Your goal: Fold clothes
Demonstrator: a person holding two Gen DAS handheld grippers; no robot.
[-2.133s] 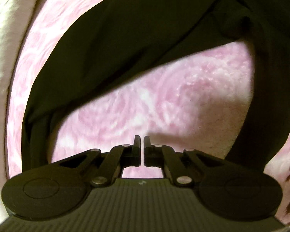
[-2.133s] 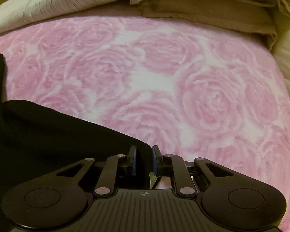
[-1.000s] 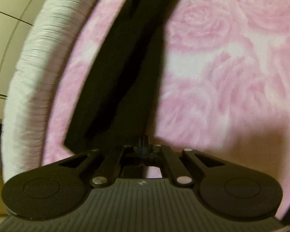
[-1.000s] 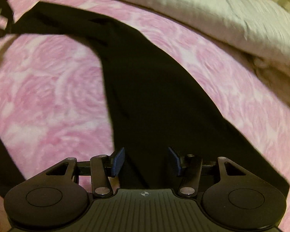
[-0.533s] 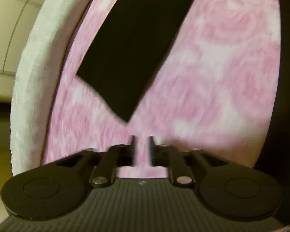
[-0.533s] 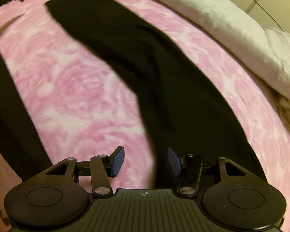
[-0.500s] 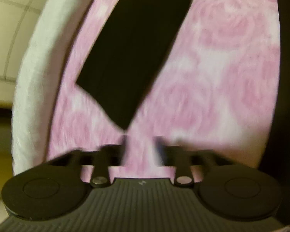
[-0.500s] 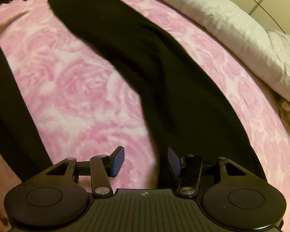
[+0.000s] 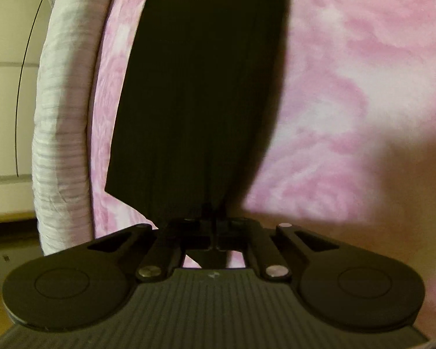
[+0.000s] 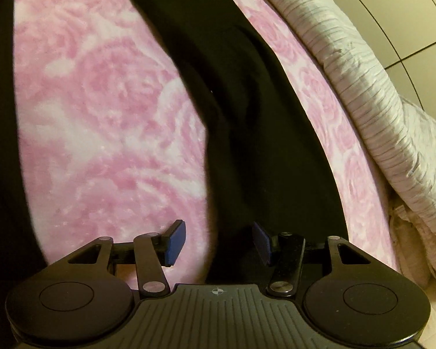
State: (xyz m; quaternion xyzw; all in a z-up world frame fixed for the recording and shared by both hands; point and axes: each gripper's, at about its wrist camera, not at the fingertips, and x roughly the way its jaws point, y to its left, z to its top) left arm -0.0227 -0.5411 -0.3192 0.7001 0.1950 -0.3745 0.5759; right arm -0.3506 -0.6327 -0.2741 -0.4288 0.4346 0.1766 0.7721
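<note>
A black garment lies on a pink rose-patterned blanket. In the left wrist view its near hem runs into my left gripper, whose fingers are shut on the black fabric. In the right wrist view the same black garment stretches away as a long strip. My right gripper is open, its blue pads straddling the strip's near left edge just above it, holding nothing. Another black part runs along the left edge.
A rumpled white quilt lies along the blanket's right side in the right wrist view and along the left in the left wrist view. Beyond it is a pale tiled wall. The blanket spreads left of the strip.
My left gripper was open above the blanket, moved onto the garment's hem and shut on it. My right gripper stayed open and moved in closer over the strip.
</note>
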